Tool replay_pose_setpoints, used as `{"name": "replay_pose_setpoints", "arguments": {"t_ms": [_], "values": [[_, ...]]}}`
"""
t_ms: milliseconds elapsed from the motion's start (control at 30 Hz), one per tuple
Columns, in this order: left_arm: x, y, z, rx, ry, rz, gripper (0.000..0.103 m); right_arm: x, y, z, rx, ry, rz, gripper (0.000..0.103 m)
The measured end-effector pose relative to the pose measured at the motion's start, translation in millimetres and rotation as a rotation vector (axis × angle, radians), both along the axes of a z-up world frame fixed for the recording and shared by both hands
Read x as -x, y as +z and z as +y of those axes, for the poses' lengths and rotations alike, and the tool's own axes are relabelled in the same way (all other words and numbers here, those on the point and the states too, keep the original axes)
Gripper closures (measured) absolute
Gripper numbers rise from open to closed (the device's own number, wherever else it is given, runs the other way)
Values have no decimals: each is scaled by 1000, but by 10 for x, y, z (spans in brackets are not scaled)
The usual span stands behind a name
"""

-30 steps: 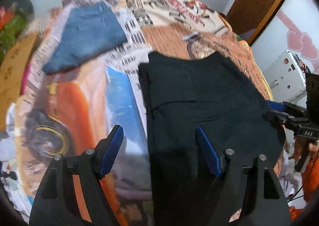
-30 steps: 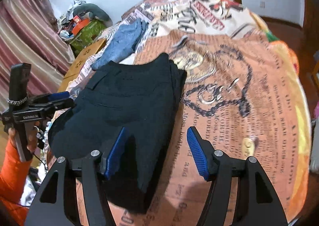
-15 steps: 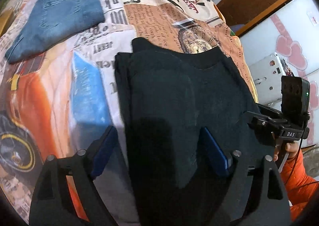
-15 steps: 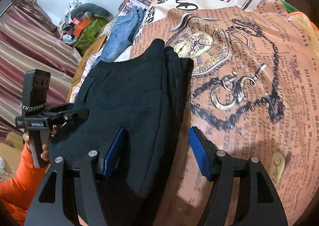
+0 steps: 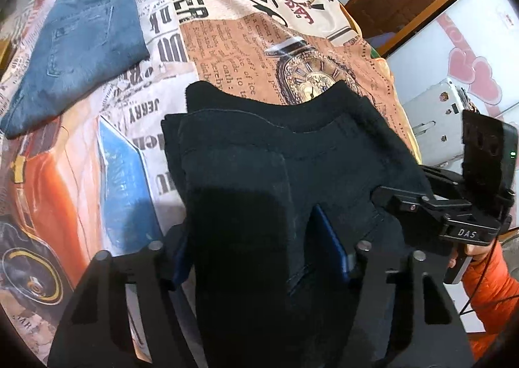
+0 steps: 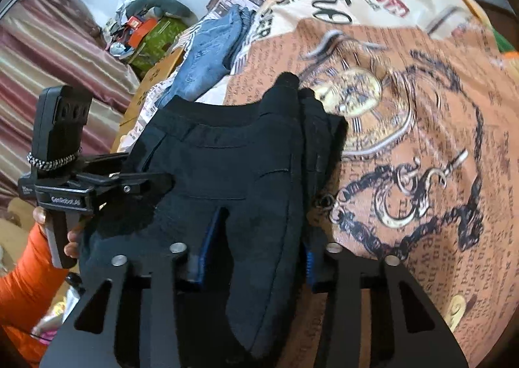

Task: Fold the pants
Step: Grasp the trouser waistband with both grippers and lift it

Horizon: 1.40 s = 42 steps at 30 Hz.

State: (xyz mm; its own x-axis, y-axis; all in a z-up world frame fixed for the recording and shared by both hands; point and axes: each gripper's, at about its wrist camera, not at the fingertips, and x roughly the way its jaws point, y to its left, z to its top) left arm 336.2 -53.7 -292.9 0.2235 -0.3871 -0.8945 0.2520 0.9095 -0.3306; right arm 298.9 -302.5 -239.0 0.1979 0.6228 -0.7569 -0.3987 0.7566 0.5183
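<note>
So your black pants are lying partly folded on the bed, near the front edge of that printed bedspread, with the folded blue jeans well apart toward the far left corner.

Left gripper has a thick fold of the black fabric between its blue pads, and the jaws are closing on it. Same on the right gripper: fabric bunched between the pads, jaws closing. I can't tell for sure if either pad is properly biting yet.

This stuff looks soft, thick and floppy, probably fleece-ish, so it'll sag and drape rather than hold a crease. Not fragile or slippery, so squeeze away. I'd grab through all the layers at the near edge, one gripper toward each side as you are, because a grip on only the top layer will let the stack slide apart when you lift.
</note>
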Motion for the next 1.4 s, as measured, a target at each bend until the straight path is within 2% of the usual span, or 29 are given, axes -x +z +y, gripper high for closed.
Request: {"name": "replay_pose_setpoints", "arguments": {"t_ms": [33, 100, 200, 300, 633, 967, 1200, 1400], "values": [[9, 23, -2, -9, 1, -13, 44, 18, 57, 11, 6, 5, -24, 73], [44, 109, -14, -32, -4, -54, 59, 22, 135, 42, 12, 11, -61, 77], [94, 225, -39, -34, -19, -98, 69, 38, 260, 79, 19, 22, -116, 79], [169, 358, -87, -69, -32, -151, 71, 62, 365, 102, 23, 29, -163, 80], [157, 1035, 165, -52, 38, -342, 73, -108, 846, 225, -24, 22, -304, 82], [-215, 1624, 810, -71, 174, -518, 73, -561, 1295, 778, -77, 54, -473, 82], [-683, 1705, 1331, -84, 255, -563, 73, -1093, 1353, 1254, -130, 51, -503, 83], [-1129, 1530, 1704, -95, 305, -558, 73, -1562, 1141, 1645, -157, 37, -476, 83]]}}
